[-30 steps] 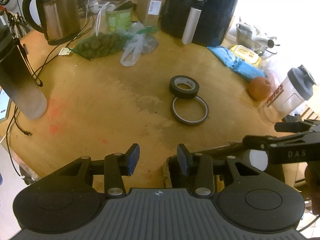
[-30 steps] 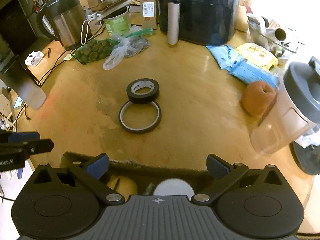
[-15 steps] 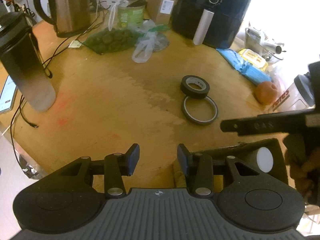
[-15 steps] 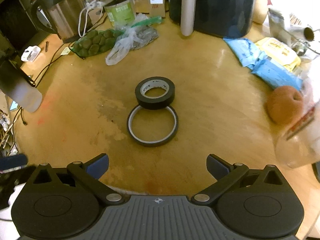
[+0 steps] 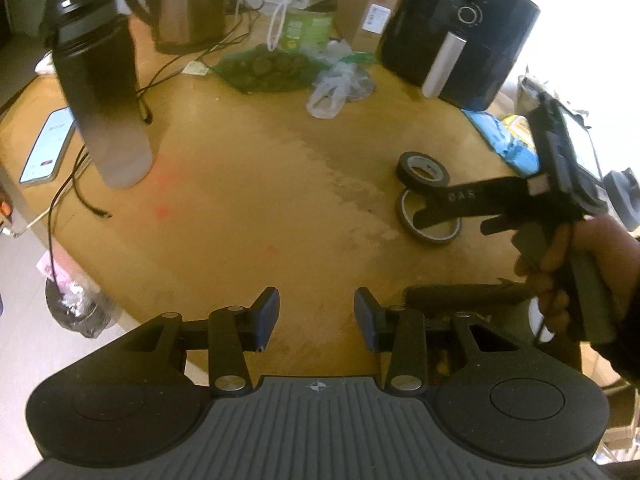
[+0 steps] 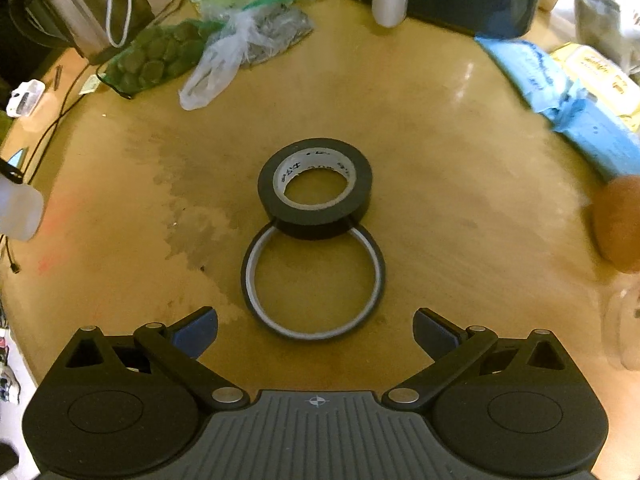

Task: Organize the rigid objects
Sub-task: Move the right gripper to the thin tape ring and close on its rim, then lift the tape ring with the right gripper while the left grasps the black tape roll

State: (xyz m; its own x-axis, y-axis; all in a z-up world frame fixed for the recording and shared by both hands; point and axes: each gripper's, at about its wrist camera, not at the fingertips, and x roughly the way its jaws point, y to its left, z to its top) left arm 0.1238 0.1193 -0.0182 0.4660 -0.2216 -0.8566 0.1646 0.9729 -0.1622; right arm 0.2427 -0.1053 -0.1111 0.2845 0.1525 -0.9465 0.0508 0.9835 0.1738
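Centre of the right wrist frame: thick black tape roll (image 6: 315,188) overlapping a thin flat ring of tape (image 6: 313,286) on worn, glossy wooden tabletop (image 6: 440,200). Right tool (image 6: 315,330) spread wide, empty; left tool (image 5: 316,314) partly parted, empty.

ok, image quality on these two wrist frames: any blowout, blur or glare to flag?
Left wrist: the upper right corner is blown out to white beside the air fryer, the tumbler is smeared, and fisheye bends the table edge. Right wrist: the tape rolls are sharp, the right edge is motion-blurred around the blue packet, and a small glare streak lies on the tabletop.
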